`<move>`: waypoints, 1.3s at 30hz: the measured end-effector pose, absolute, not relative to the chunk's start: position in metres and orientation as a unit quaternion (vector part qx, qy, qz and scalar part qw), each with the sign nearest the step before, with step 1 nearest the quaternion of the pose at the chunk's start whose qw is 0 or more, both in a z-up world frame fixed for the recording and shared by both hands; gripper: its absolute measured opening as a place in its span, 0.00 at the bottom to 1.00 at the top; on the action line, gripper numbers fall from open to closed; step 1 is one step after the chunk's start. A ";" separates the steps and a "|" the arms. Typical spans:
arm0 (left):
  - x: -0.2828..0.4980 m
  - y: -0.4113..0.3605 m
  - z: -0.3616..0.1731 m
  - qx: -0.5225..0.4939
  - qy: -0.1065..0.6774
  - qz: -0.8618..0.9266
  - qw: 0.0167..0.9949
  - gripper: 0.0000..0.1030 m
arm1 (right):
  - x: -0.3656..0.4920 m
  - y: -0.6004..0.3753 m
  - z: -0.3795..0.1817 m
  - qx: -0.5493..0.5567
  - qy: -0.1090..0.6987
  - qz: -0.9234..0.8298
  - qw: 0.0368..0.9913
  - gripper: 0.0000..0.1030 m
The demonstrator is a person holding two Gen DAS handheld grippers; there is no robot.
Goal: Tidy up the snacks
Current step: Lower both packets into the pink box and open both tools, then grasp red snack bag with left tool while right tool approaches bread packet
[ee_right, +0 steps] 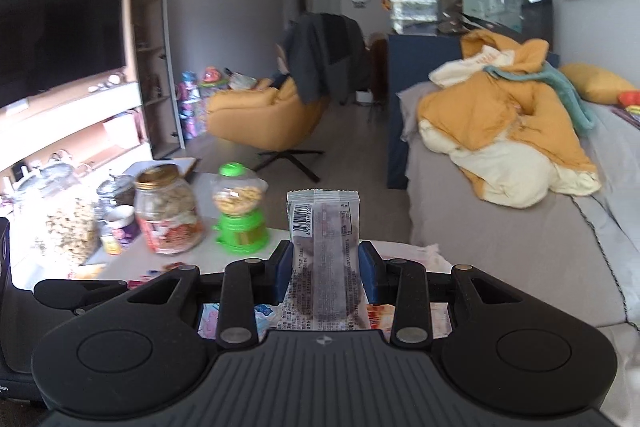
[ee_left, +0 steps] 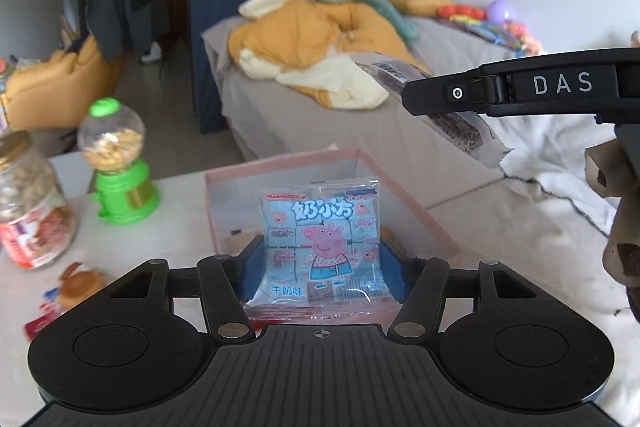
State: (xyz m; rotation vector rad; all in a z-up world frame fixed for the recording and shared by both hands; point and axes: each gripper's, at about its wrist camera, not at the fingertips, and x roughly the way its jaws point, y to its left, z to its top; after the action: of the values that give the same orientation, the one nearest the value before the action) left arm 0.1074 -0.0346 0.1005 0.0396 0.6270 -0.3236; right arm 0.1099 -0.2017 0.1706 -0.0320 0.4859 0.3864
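Two packets clamped: blue packet [ee_left: 322,247] between left jaws; grey bar [ee_right: 326,259] between right.

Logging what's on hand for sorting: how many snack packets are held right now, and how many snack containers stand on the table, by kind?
Held flat packets: 2, blue cartoon-pig packet, clear dark-filled bar packet
Gold-lidded glass jars: 1
Green candy dispensers: 1
Total: 4

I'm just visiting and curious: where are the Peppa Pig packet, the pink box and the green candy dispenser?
Peppa Pig packet [ee_left: 320,247], left wrist view, printed front.
pink box [ee_left: 280,165], left wrist view, back rim.
green candy dispenser [ee_right: 240,233], right wrist view, green base.
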 end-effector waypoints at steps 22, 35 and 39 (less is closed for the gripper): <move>0.090 0.191 0.059 -0.176 0.250 0.020 0.952 0.58 | 0.212 -0.127 0.102 -0.042 0.372 0.192 0.907 0.69; 0.048 0.242 0.014 -0.232 0.320 0.016 0.919 0.58 | 0.244 0.089 0.058 -0.038 0.469 0.282 0.836 0.75; 0.038 0.242 0.012 -0.229 0.325 -0.014 0.917 0.58 | 0.246 0.129 0.036 -0.121 0.475 0.270 0.829 0.75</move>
State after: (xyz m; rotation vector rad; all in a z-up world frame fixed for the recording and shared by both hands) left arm 0.0383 0.2416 0.0121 -0.4714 0.6682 -0.0281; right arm 0.2461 0.1286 0.0360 -0.2576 1.0086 0.5736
